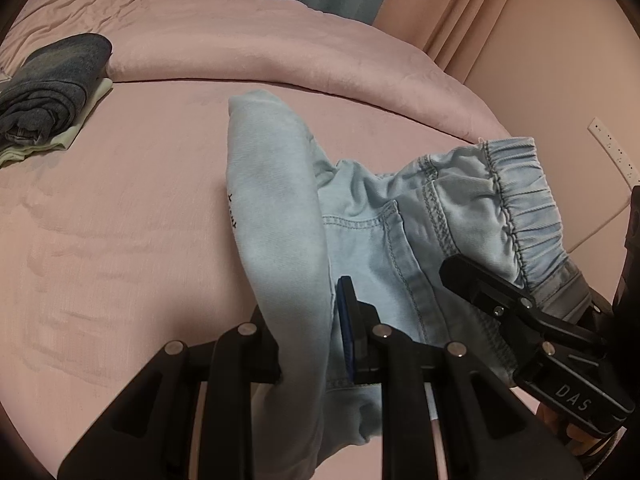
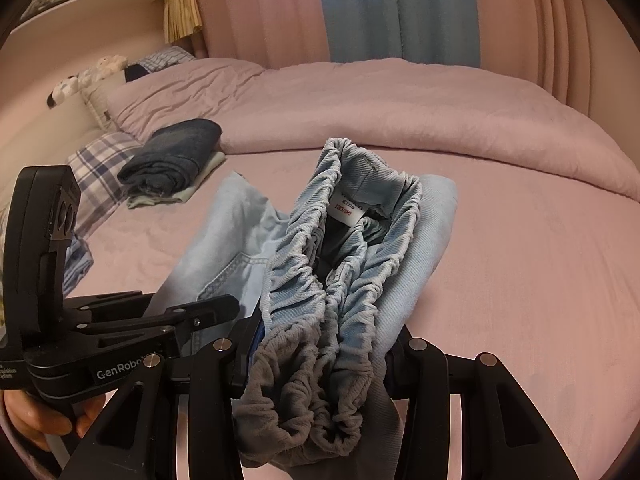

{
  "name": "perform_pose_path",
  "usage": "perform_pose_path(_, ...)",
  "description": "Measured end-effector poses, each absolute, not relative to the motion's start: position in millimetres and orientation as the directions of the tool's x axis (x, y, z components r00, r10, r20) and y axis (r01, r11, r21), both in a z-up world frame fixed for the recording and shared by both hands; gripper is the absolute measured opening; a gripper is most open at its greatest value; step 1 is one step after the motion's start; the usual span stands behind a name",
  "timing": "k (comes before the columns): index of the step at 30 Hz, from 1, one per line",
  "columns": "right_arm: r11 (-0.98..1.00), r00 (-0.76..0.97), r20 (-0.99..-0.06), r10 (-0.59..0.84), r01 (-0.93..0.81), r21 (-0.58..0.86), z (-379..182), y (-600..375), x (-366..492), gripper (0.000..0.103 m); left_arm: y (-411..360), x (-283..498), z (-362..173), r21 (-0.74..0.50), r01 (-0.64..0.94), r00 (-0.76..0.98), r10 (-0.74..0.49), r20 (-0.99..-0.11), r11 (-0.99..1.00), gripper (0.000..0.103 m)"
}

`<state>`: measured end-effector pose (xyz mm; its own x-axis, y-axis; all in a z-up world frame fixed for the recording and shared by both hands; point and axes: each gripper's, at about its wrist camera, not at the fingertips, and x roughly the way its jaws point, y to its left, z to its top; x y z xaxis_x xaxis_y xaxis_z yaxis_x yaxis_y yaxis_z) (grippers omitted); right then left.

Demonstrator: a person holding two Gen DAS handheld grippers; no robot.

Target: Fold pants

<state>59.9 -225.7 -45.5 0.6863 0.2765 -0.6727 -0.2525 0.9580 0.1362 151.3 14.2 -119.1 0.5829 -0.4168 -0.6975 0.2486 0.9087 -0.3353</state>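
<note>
Open bed [image 1: 120,240] surface is left between the pants [image 1: 276,208] and the folded clothes stack [image 1: 48,92] beyond; passage farther back is blocked by the bunched duvet [image 1: 260,40].

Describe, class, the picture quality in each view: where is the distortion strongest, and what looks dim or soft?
Left wrist view: fisheye bends the duvet edge into an arc, corners are black; the left gripper, shut on the light pants, is dim and soft. Right wrist view: curtains bow; the waistband greys into shadow by the right gripper; lighting is even, pinkish, without glare.
</note>
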Motion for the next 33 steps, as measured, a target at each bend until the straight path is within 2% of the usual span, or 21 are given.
perform_pose_path(33,0.960,0.691,-0.668,0.276,-0.231,0.158,-53,-233,85,0.047,2,162,-120,-0.325,0.250,0.572,-0.409,-0.710,0.912,0.019)
